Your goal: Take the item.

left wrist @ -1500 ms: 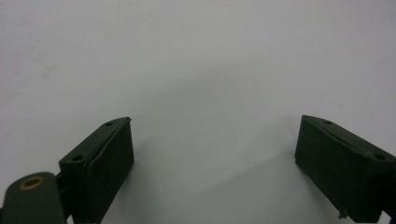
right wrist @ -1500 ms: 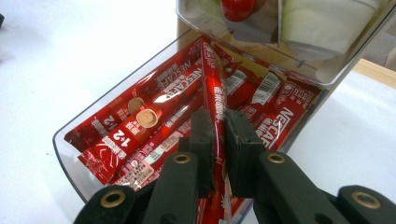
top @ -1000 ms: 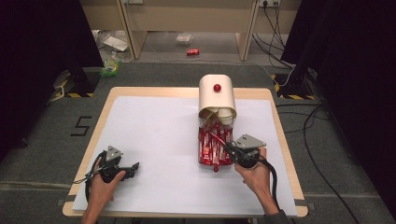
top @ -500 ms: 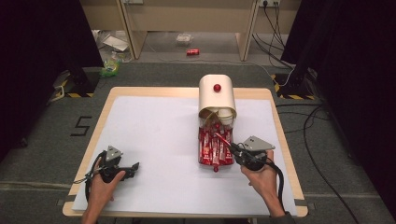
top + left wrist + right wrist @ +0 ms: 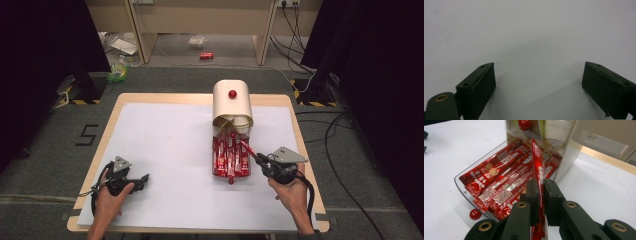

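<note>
Just a light wooden table (image 5: pixel 295 120) with a big white sheet (image 5: pixel 165 150) covering nearly the whole top. On the sheet sits a cream dispenser box (image 5: pixel 232 102), its clear tray (image 5: pixel 229 159) packed with red sachets (image 5: pixel 227 155).

The sachet (image 5: pixel 537 167) pinched between the black fingers (image 5: pixel 533 195) of the right gripper (image 5: pixel 262 161) is seen to be glossy red with white lettering, and the sachets (image 5: pixel 499 182) lying just beyond those fingers in the clear drawer (image 5: pixel 459 185) are coloured the same, with small tan round marks and pale printed panels. The drawer is fitted with a red knob (image 5: pixel 475 214), and a second red knob (image 5: pixel 232 94) is carried on the cream dispenser (image 5: pixel 232 102) behind it. The bench (image 5: pixel 165 145) is covered in plain white with a light wooden edge, and only that white is shown between the dark, widely parted fingers (image 5: pixel 477 87) of the left gripper (image 5: pixel 137 181).
</note>
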Demonstrator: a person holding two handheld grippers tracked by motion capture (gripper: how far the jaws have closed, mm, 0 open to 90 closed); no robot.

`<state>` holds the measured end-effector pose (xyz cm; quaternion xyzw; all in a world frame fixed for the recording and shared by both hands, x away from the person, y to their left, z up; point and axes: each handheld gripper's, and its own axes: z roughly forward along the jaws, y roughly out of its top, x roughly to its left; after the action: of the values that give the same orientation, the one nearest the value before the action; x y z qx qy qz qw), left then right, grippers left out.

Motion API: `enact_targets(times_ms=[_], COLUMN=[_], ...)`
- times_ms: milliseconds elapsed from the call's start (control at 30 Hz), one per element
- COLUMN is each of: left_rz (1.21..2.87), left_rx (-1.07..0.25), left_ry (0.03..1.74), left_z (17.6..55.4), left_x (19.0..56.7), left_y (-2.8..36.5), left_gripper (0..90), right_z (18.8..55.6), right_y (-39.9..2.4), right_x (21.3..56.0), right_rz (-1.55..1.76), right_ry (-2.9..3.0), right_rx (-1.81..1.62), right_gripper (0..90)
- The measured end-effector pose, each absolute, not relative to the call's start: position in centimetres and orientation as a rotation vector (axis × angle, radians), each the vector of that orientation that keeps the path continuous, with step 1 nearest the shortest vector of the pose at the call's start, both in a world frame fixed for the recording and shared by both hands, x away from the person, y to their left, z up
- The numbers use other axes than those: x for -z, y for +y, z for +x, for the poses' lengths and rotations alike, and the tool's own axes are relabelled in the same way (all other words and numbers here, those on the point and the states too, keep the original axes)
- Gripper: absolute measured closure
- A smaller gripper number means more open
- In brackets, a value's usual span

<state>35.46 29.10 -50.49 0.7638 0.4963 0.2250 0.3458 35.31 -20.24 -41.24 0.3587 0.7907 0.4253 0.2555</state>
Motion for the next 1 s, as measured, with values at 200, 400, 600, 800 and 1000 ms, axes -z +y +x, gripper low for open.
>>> enact_targets(times_ms=[200,400,600,800,1000], left_rz=[1.984,1.982,1.981,1.979,1.977], left_rx=[-0.583,-0.580,-0.579,-0.576,-0.575], left_ry=[1.288,1.290,1.290,1.292,1.293], left_z=[35.5,35.5,35.5,35.5,35.5], left_x=[50.5,50.5,50.5,50.5,50.5], left_y=[29.1,29.1,29.1,29.1,29.1], left_gripper=[11.2,11.2,11.2,11.2,11.1], right_z=[35.4,35.7,35.9,36.1,36.3], right_y=[-21.2,-22.4,-23.4,-24.2,-25.0], right_x=[41.1,41.1,41.1,41.2,41.4], right_rz=[0.994,1.030,1.065,1.079,1.104], right_ry=[2.121,2.095,2.064,2.040,2.019], right_rx=[-1.154,-1.151,-1.148,-1.140,-1.134], right_gripper=[83.1,83.0,83.0,83.0,83.0])
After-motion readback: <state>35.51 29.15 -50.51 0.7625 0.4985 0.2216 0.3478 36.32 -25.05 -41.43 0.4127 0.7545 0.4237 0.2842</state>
